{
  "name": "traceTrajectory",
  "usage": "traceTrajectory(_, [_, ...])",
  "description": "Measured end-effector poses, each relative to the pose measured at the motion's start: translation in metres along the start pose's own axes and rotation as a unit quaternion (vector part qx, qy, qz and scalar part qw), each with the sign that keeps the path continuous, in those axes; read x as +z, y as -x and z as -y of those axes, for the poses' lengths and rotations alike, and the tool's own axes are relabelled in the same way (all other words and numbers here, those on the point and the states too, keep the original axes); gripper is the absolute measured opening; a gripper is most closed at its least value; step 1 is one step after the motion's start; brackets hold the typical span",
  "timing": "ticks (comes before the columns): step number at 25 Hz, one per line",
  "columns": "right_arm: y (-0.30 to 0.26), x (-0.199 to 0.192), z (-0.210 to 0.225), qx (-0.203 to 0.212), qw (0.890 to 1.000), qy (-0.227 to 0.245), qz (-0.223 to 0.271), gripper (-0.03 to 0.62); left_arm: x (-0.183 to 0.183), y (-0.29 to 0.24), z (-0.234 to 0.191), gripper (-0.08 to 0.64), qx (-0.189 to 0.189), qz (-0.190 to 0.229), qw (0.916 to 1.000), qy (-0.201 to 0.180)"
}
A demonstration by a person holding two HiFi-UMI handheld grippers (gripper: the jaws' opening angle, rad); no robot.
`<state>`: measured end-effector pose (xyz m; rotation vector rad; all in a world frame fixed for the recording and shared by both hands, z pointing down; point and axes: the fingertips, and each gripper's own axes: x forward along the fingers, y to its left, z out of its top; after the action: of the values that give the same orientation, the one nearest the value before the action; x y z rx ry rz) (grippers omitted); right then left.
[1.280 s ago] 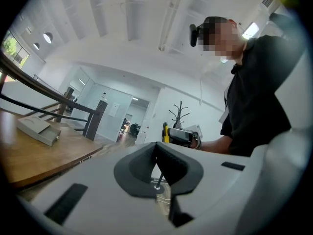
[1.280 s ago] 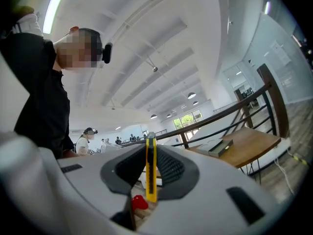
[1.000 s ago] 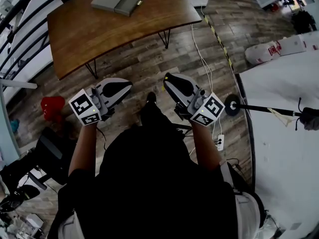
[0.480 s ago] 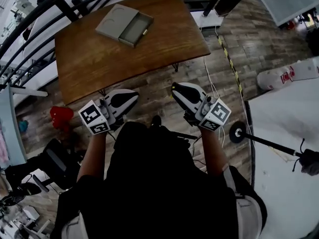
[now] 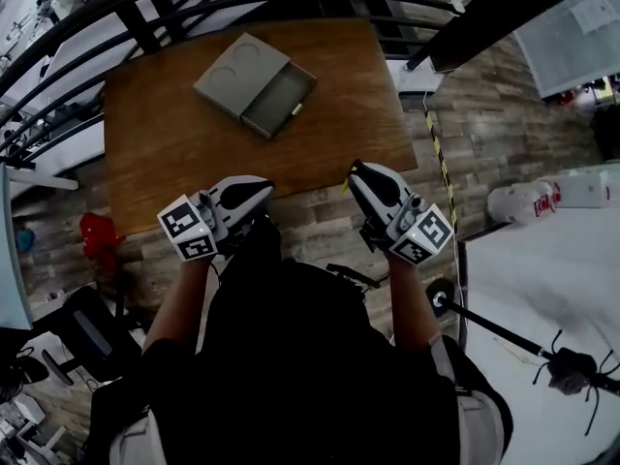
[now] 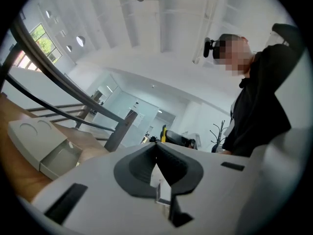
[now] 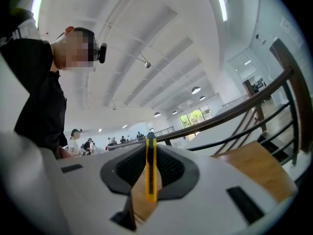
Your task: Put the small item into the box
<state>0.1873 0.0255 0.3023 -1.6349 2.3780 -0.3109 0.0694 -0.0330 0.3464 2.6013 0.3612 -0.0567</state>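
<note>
Yellow utility knife stands upright, clamped between the closed jaws of the right gripper, held over the near edge of the wooden counter. The left gripper is level with it and well apart, jaws pressed together on nothing. Both bare forearms reach forward from the person's dark-clothed body, with the marker cubes facing back. The grey box, its drawer pulled open, lies farther up the counter, well apart from both grippers.
</note>
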Motion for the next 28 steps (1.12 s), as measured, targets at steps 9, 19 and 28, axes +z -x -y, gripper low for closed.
traceTrajectory(9, [-0.092, 0.013, 0.060, 0.027, 0.995, 0.026, -0.089, 0.072, 0.029, -0.014, -0.071, 0.015, -0.014, -0.022, 0.9995, -0.018])
traceTrajectory(19, [-0.183, 0.003, 0.112, 0.124, 0.965, 0.144, -0.178, 0.072, 0.031, -0.017, -0.163, 0.015, 0.111, 0.015, 0.9935, -0.017])
traceTrajectory(28, [-0.209, -0.039, 0.168, 0.277, 0.906, 0.193, -0.255, 0.072, 0.007, -0.028, -0.205, 0.015, 0.254, 0.018, 0.9668, -0.023])
